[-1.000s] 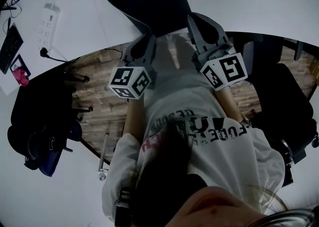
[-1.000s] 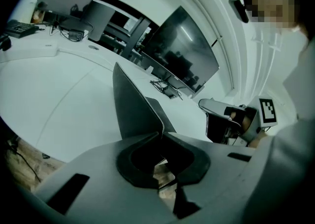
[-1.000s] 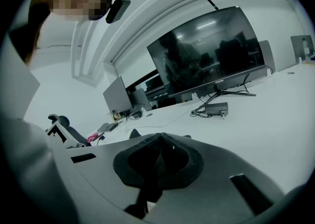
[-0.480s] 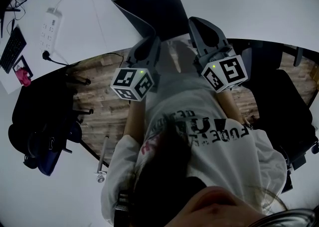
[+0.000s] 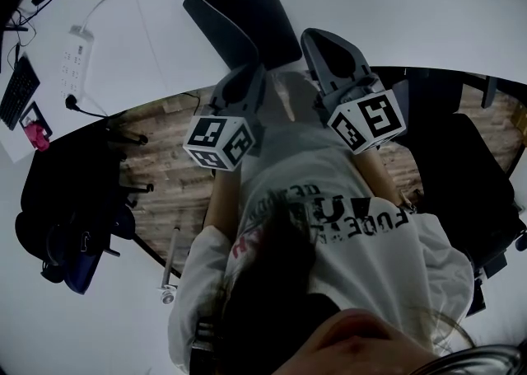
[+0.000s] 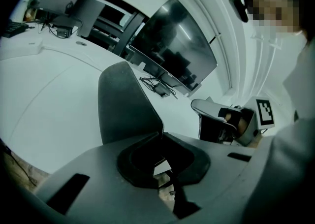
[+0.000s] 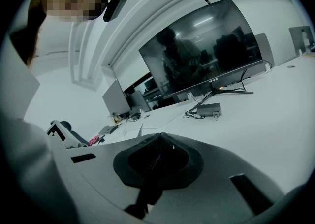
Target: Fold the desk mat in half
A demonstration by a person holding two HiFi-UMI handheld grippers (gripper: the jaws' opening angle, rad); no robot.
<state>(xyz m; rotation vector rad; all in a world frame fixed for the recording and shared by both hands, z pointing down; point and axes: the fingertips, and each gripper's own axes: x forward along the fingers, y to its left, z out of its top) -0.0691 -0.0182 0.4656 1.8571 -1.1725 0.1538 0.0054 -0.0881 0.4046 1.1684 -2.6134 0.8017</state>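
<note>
Your white desk (image 5: 412,2) fills the top of the head view, with the dark desk mat (image 5: 255,15) on it just past your grippers. The mat's left edge stands raised off the desk, its underside showing as a narrow band. Your left gripper (image 5: 249,71) meets the near end of that raised edge; your right gripper (image 5: 311,35) reaches the mat's near right corner. A power strip (image 5: 76,53) and a keyboard (image 5: 16,89) lie far left. Wooden floor (image 5: 169,171) shows below the desk's edge.
</note>
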